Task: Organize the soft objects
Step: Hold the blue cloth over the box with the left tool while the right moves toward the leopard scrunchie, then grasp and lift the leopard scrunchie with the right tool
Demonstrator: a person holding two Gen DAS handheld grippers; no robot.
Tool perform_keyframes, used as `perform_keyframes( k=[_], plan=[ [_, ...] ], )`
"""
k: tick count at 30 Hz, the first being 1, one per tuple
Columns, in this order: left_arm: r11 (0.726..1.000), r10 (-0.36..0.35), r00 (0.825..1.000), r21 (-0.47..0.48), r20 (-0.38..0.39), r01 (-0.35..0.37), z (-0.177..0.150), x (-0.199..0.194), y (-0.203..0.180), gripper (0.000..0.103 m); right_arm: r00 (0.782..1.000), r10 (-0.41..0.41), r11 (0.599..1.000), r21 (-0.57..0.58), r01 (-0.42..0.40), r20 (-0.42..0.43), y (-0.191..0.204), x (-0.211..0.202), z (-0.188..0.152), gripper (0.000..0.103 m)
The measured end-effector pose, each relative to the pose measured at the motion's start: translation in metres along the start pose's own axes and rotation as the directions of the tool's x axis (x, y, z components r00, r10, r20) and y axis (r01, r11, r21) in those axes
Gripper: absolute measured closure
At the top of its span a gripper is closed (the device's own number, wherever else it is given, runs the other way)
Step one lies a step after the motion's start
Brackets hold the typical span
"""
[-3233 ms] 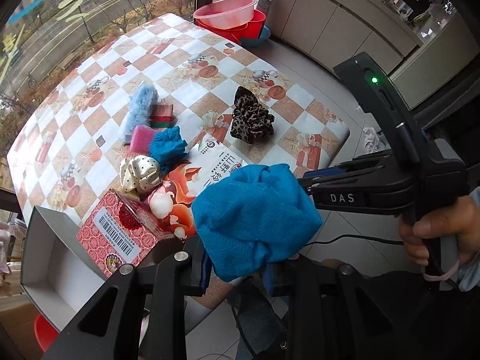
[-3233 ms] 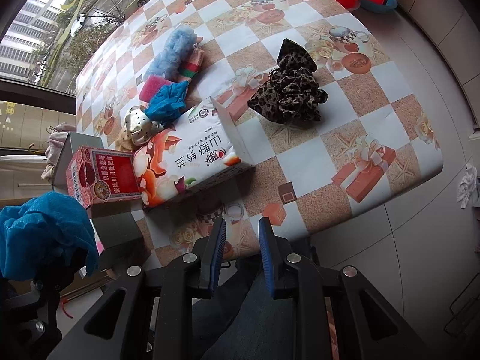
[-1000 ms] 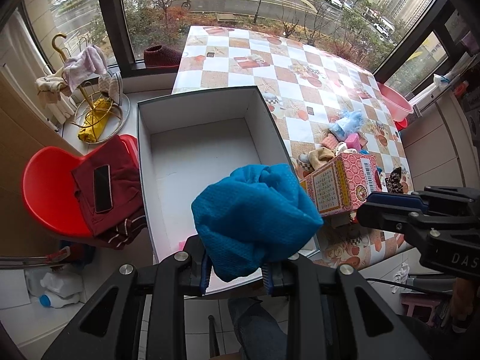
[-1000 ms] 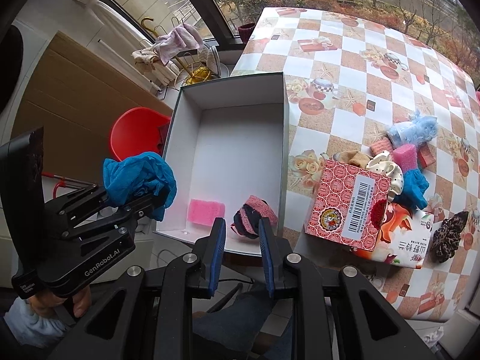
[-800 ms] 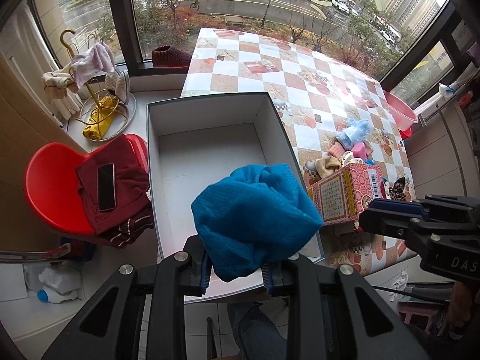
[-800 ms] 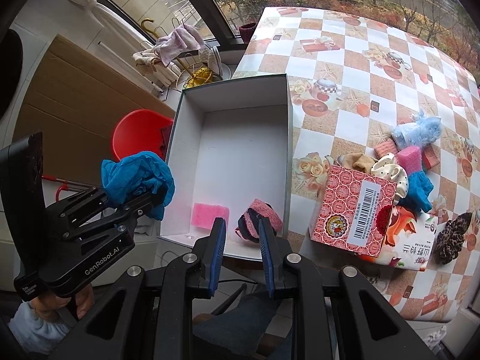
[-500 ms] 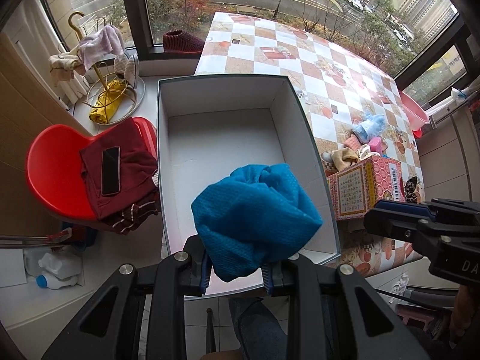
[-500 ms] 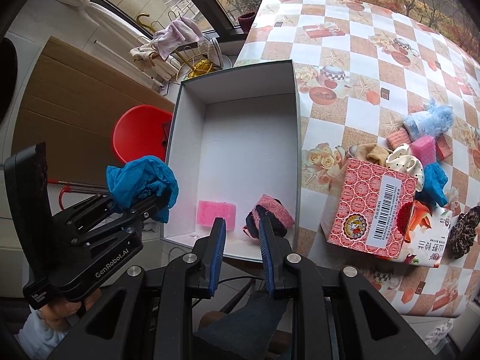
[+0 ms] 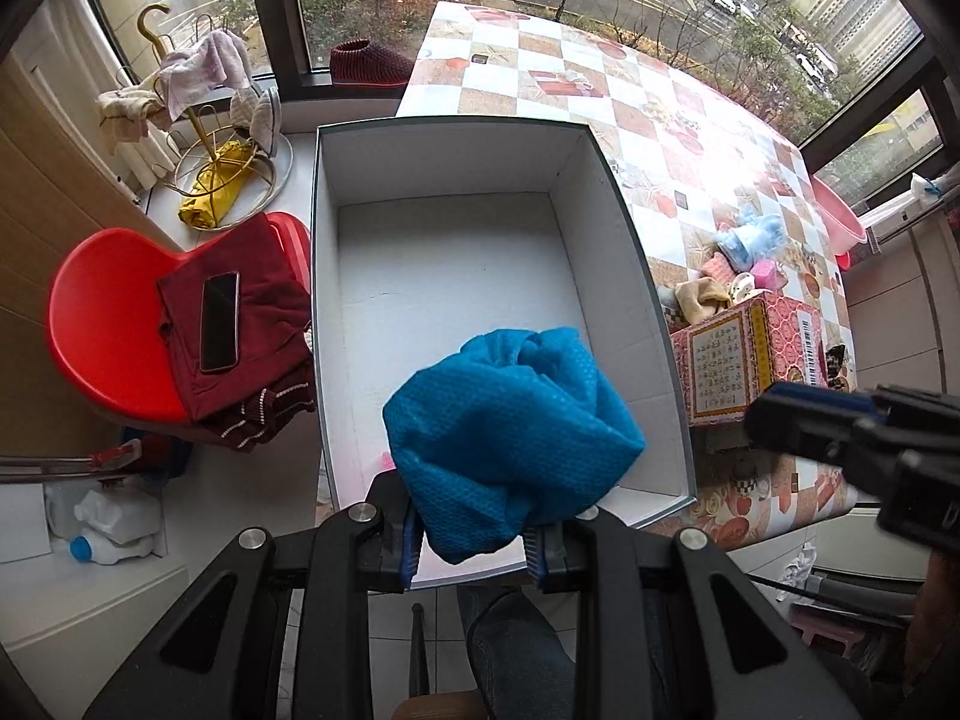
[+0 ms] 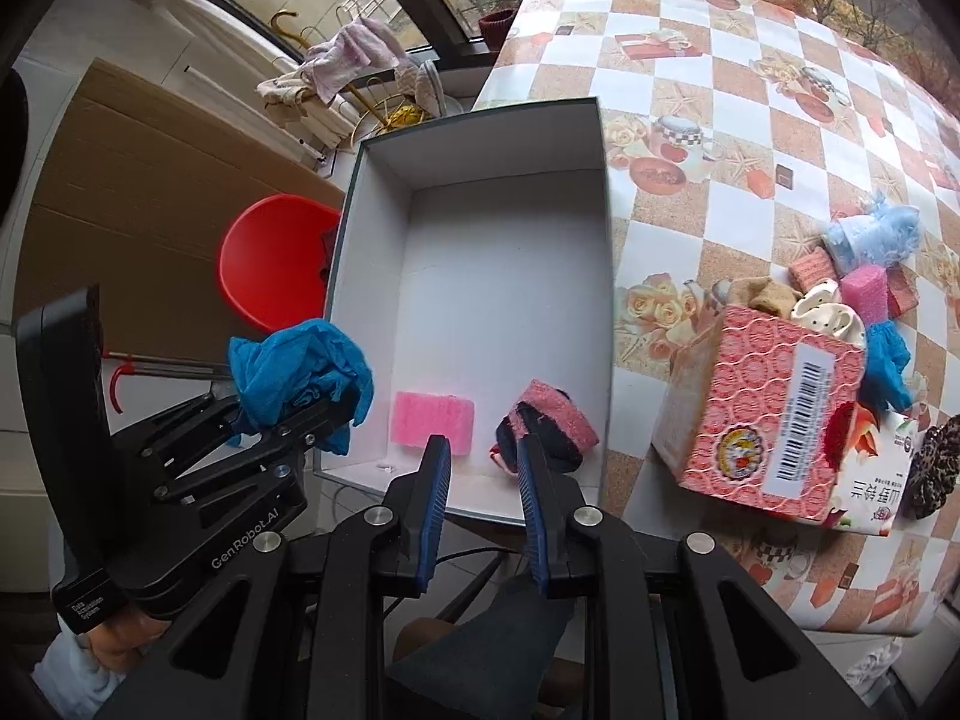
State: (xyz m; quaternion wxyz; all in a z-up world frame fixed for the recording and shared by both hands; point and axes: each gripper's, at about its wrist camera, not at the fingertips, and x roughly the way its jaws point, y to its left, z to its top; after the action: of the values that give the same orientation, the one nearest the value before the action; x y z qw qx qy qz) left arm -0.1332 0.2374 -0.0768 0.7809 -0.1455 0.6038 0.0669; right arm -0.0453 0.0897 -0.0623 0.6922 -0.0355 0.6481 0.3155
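My left gripper [image 9: 474, 531] is shut on a crumpled blue mesh cloth [image 9: 510, 438] and holds it above the near end of the open white box [image 9: 444, 276]. In the right wrist view the cloth [image 10: 300, 369] hangs just outside the box's left wall [image 10: 345, 276]. Inside the box lie a pink sponge [image 10: 432, 420] and a dark-and-pink sock bundle [image 10: 549, 429]. My right gripper [image 10: 480, 483] is open and empty above the box's near rim. Other soft items [image 10: 858, 288] lie piled on the table behind a red carton [image 10: 762, 402].
The checkered table [image 10: 720, 120] carries a printed tissue pack [image 10: 864, 498] and a leopard scrunchie [image 10: 933, 468]. A red chair [image 9: 114, 324] with dark red clothes and a phone [image 9: 219, 321] stands left of the box. A rack with towels [image 9: 198, 138] is by the window.
My left gripper has carried the blue cloth from the table side over to the box and further over its near end. The right gripper stays open and has drifted closer to the box's rim.
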Motion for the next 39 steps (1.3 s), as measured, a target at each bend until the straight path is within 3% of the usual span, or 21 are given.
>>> perform_keyframes(
  k=[1, 3, 4, 5, 7, 9, 12, 14, 17, 19, 21, 22, 24, 25, 27, 30, 33, 39],
  plan=[
    [1.000, 0.000, 1.000, 0.002, 0.001, 0.000, 0.000, -0.001, -0.001, 0.074, 1.000, -0.007, 1.000, 0.017, 0.006, 0.018, -0.009, -0.008, 0.001, 0.078],
    [1.000, 0.002, 1.000, 0.009, 0.001, -0.002, 0.001, -0.001, -0.002, 0.074, 0.997, -0.039, 0.997, 0.068, 0.035, 0.070, -0.036, -0.029, 0.002, 0.066],
    [1.000, 0.005, 1.000, 0.013, 0.001, -0.005, 0.001, -0.001, -0.004, 0.074, 0.993, -0.073, 0.993, 0.103, 0.063, 0.097, -0.055, -0.041, 0.001, 0.031],
    [1.000, 0.007, 1.000, 0.016, -0.001, -0.007, 0.002, -0.001, -0.005, 0.074, 0.985, -0.118, 0.984, 0.148, 0.099, 0.124, -0.077, -0.052, -0.001, 0.005],
    [1.000, 0.014, 1.000, 0.022, -0.008, -0.014, 0.003, 0.000, -0.008, 0.074, 0.960, -0.222, 0.946, 0.275, 0.170, 0.169, -0.132, -0.071, -0.011, 0.004],
    [0.999, 0.019, 1.000, 0.026, -0.019, -0.019, 0.004, 0.001, -0.010, 0.074, 0.946, -0.291, 0.873, 0.444, 0.200, 0.146, -0.196, -0.082, -0.024, 0.004],
    [0.999, 0.041, 0.998, 0.034, -0.042, -0.040, 0.007, 0.005, -0.015, 0.074, 0.939, -0.337, 0.695, 0.690, 0.202, 0.065, -0.289, -0.076, -0.053, 0.004],
    [0.997, 0.064, 0.996, 0.038, -0.054, -0.062, 0.009, 0.006, -0.019, 0.074, 0.940, -0.340, 0.611, 0.761, 0.218, 0.004, -0.335, -0.061, -0.068, 0.004],
    [0.995, 0.098, 0.993, 0.042, -0.062, -0.096, 0.013, 0.005, -0.026, 0.074, 0.950, -0.307, 0.563, 0.796, 0.222, -0.048, -0.376, -0.034, -0.082, 0.004],
    [0.992, 0.121, 0.990, 0.045, -0.070, -0.118, 0.015, 0.006, -0.031, 0.073, 0.956, -0.289, 0.584, 0.783, 0.214, -0.045, -0.386, -0.018, -0.079, 0.004],
    [0.989, 0.142, 0.987, 0.052, -0.080, -0.138, 0.016, 0.007, -0.036, 0.073, 0.950, -0.300, 0.630, 0.730, 0.265, -0.086, -0.387, 0.000, -0.069, 0.004],
    [0.988, 0.150, 0.985, 0.057, -0.083, -0.146, 0.016, 0.008, -0.039, 0.073, 0.942, -0.316, 0.644, 0.703, 0.302, -0.115, -0.387, 0.009, -0.065, 0.010],
    [0.985, 0.165, 0.983, 0.070, -0.084, -0.159, 0.017, 0.008, -0.044, 0.073, 0.934, -0.320, 0.659, 0.671, 0.339, -0.158, -0.389, 0.024, -0.062, 0.034],
    [0.983, 0.171, 0.982, 0.076, -0.083, -0.164, 0.017, 0.008, -0.045, 0.073, 0.939, -0.301, 0.661, 0.673, 0.331, -0.166, -0.390, 0.029, -0.064, 0.053],
    [0.983, 0.174, 0.981, 0.079, -0.082, -0.168, 0.017, 0.009, -0.047, 0.073, 0.924, -0.340, 0.642, 0.675, 0.363, -0.174, -0.391, 0.025, -0.067, 0.084],
    [0.984, 0.171, 0.981, 0.072, -0.088, -0.165, 0.019, 0.015, -0.047, 0.073, 0.931, -0.335, 0.657, 0.672, 0.342, -0.146, -0.389, 0.011, -0.070, 0.085],
    [0.985, 0.166, 0.982, 0.066, -0.084, -0.161, 0.021, 0.019, -0.046, 0.073, 0.940, -0.336, 0.696, 0.659, 0.285, -0.052, -0.368, -0.022, -0.063, 0.084],
    [0.988, 0.149, 0.986, 0.035, -0.068, -0.147, 0.024, 0.022, -0.037, 0.073, 0.956, -0.208, 0.865, 0.496, 0.081, 0.206, -0.255, -0.089, -0.022, 0.084]
  ],
)
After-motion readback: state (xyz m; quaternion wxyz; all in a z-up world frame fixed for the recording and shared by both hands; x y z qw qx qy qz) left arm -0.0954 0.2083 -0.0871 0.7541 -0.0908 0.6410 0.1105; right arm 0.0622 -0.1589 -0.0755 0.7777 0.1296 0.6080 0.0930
